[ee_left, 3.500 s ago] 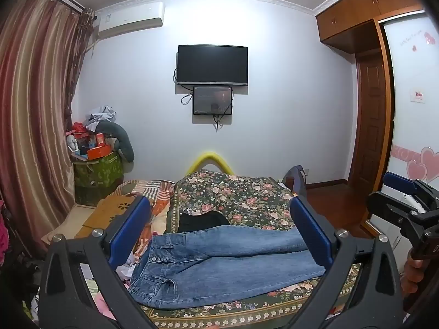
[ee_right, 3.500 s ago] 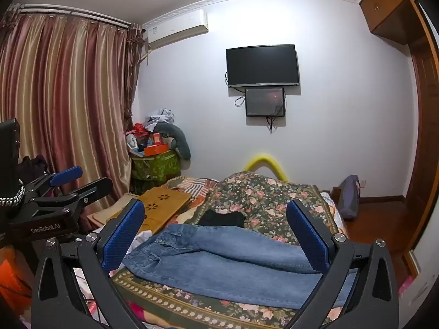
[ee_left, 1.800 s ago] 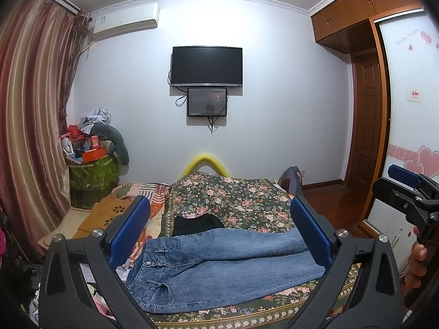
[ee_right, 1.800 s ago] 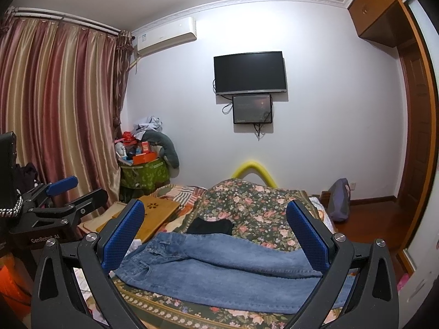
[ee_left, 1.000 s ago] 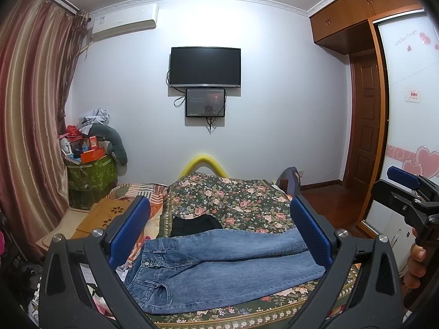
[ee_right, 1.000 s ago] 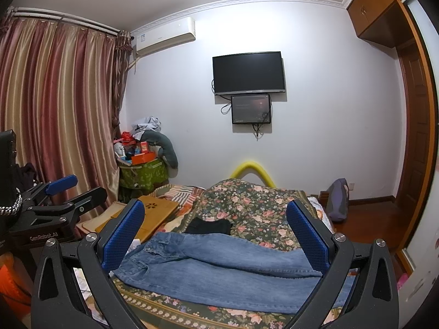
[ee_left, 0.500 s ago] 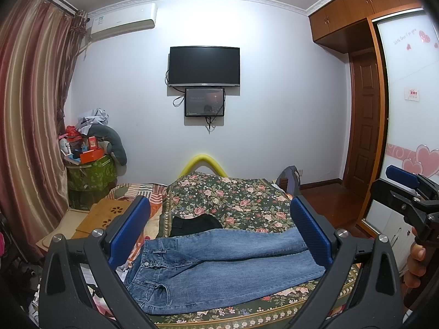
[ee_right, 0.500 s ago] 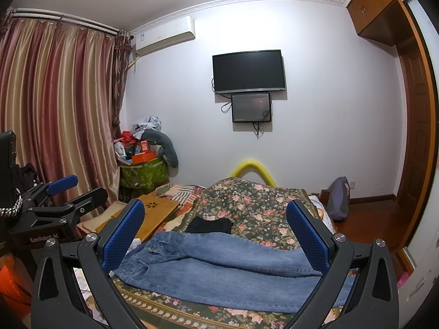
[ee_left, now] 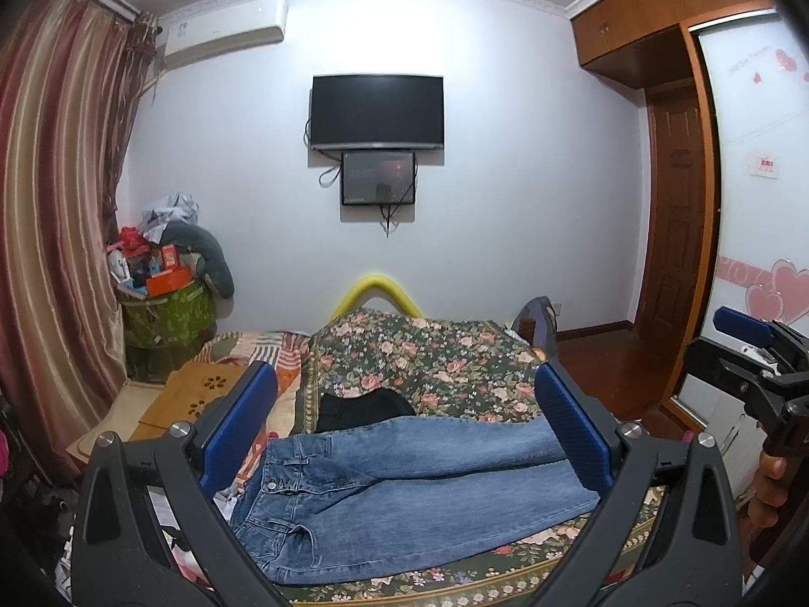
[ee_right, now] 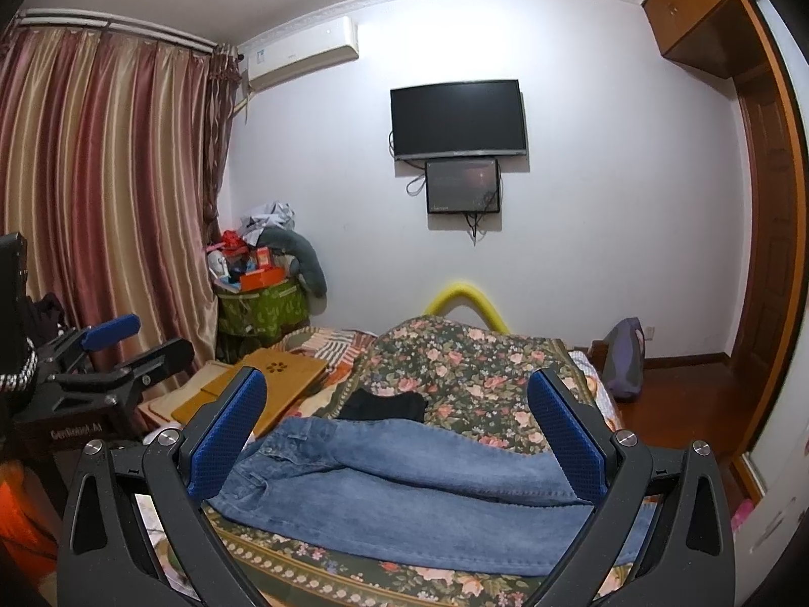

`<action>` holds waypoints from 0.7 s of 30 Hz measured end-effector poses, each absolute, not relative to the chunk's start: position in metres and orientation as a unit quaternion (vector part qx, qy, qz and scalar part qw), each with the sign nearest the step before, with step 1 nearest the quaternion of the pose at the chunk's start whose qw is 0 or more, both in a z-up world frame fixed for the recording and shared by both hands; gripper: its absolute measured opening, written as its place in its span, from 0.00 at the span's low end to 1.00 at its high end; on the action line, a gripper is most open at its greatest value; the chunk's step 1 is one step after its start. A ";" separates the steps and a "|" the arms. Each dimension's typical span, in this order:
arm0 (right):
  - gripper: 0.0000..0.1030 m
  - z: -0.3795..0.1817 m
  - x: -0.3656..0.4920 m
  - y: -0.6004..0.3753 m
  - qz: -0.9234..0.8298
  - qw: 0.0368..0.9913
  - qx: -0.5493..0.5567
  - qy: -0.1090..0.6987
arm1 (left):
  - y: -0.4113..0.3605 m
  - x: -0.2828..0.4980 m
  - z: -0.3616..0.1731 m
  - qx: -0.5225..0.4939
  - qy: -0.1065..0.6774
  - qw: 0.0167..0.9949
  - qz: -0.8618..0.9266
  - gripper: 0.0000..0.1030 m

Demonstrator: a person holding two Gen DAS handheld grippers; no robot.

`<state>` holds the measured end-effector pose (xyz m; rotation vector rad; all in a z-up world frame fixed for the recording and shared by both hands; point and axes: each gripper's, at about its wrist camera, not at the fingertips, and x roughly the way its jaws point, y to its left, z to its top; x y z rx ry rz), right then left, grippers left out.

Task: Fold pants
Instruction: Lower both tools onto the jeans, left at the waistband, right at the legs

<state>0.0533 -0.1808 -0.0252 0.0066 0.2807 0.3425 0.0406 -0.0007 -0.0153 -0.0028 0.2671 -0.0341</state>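
A pair of blue denim pants (ee_left: pixel 404 485) lies lengthwise across the near edge of a bed, legs stacked one over the other, waistband with its button toward the left hand-held gripper (ee_left: pixel 404 430), hems toward the right hand-held gripper (ee_right: pixel 397 435). Both hand-held grippers hover above the denim, blue-padded fingers spread wide, gripping nothing. Beyond the pants, a small black garment (ee_left: pixel 361 404) rests on the floral bedspread (ee_left: pixel 430 359). A wall-mounted television (ee_left: pixel 376 114) hangs straight ahead.
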 end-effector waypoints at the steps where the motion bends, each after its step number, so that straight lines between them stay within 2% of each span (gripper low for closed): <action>1: 1.00 -0.029 0.056 -0.181 0.169 0.975 0.002 0.143 | 0.004 0.048 -0.019 -0.006 0.140 0.990 -0.016 1.00; 12: 1.00 -0.098 0.154 -0.189 0.166 0.953 -0.003 0.255 | 0.073 0.169 -0.081 0.022 0.220 0.974 0.056 1.00; 17: 1.00 -0.135 0.207 -0.199 0.162 0.938 -0.004 0.305 | 0.124 0.235 -0.123 -0.026 0.296 0.953 0.057 1.00; 21: 1.00 -0.165 0.245 -0.207 0.165 0.926 -0.004 0.341 | 0.156 0.278 -0.155 -0.032 0.332 0.940 0.074 0.91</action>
